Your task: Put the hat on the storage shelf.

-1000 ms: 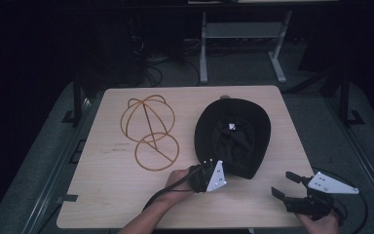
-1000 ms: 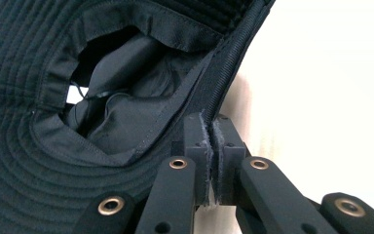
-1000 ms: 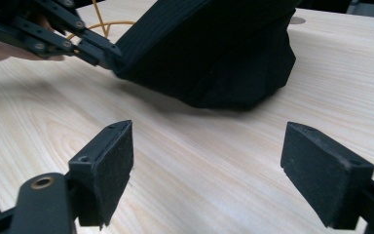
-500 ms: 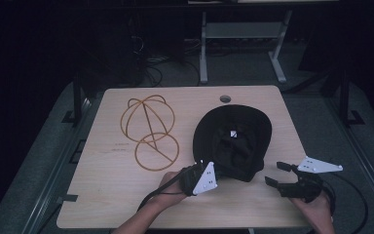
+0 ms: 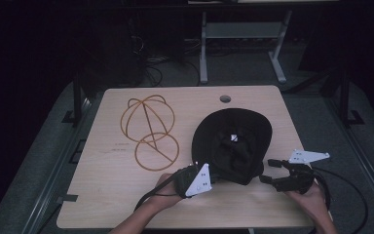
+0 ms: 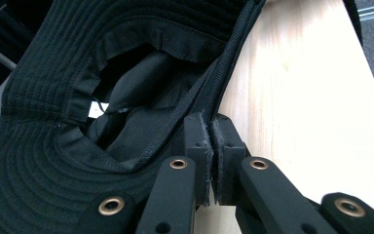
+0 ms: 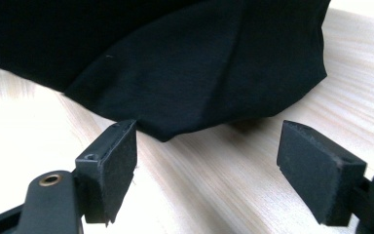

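Note:
A black bucket hat (image 5: 233,141) lies inside-up on the right half of the wooden table (image 5: 126,195). My left gripper (image 5: 212,178) is at the hat's near-left edge. In the left gripper view this gripper (image 6: 213,139) is shut on the stitched brim of the hat (image 6: 68,102), with the brim edge running up from between the pads. My right gripper (image 5: 267,170) is open just right of the hat's near edge, pointing left at it. In the right gripper view the open gripper (image 7: 207,151) faces the hat's dark fabric (image 7: 199,63), which rests on the wood just beyond the pads and touches neither of them.
A golden wire hat frame (image 5: 148,131) of joined hoops lies on the table's left half. A round cable hole (image 5: 225,99) sits near the far edge. A grey metal stand (image 5: 243,31) and cables are on the floor behind.
My right gripper has moved left and farther up the table, from the near-right corner to the hat's edge. The left gripper, still gripping the brim, shifted slightly left.

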A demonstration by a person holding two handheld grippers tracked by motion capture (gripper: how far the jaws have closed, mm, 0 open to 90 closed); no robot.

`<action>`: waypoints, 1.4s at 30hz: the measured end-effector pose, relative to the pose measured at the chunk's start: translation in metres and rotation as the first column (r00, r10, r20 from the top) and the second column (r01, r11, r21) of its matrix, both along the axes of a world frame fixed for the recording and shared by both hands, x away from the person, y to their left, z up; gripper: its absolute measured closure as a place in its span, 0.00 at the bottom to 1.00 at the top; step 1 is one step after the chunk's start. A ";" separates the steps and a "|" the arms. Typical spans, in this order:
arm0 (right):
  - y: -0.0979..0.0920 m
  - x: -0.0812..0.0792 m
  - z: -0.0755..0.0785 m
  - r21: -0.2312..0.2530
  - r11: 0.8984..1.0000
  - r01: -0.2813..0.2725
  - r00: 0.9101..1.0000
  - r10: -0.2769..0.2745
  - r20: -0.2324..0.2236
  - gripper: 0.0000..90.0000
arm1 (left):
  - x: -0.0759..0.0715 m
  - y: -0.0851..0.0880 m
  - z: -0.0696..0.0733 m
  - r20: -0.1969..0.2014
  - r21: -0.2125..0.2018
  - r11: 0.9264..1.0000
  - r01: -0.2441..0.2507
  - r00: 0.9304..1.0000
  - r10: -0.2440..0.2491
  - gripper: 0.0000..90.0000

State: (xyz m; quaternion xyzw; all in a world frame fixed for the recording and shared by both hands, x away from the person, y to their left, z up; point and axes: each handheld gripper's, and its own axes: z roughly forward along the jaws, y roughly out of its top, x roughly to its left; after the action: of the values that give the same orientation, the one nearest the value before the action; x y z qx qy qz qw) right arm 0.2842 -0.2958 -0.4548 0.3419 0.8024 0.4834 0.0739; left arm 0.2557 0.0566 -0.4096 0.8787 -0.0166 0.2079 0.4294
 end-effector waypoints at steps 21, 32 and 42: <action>0.004 0.013 -0.006 0.082 0.988 -0.133 0.991 0.133 -0.004 0.49 | 0.000 -0.003 -0.002 0.005 0.004 0.999 0.041 0.999 -0.041 0.96; 0.025 0.019 0.008 0.027 0.979 -0.201 0.979 0.200 0.028 0.93 | -0.001 -0.004 -0.002 0.007 0.005 0.999 0.044 0.999 -0.044 0.96; 0.021 0.016 0.017 0.042 0.988 -0.148 0.989 0.147 0.023 0.98 | -0.002 -0.006 -0.002 0.007 0.002 0.999 0.039 0.999 -0.039 0.96</action>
State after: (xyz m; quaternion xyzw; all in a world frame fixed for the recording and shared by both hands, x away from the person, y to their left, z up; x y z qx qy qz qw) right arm 0.3006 -0.2749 -0.4379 0.2784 0.8141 0.5081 0.0383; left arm 0.2538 0.0506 -0.4117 0.8779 -0.0354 0.2024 0.4326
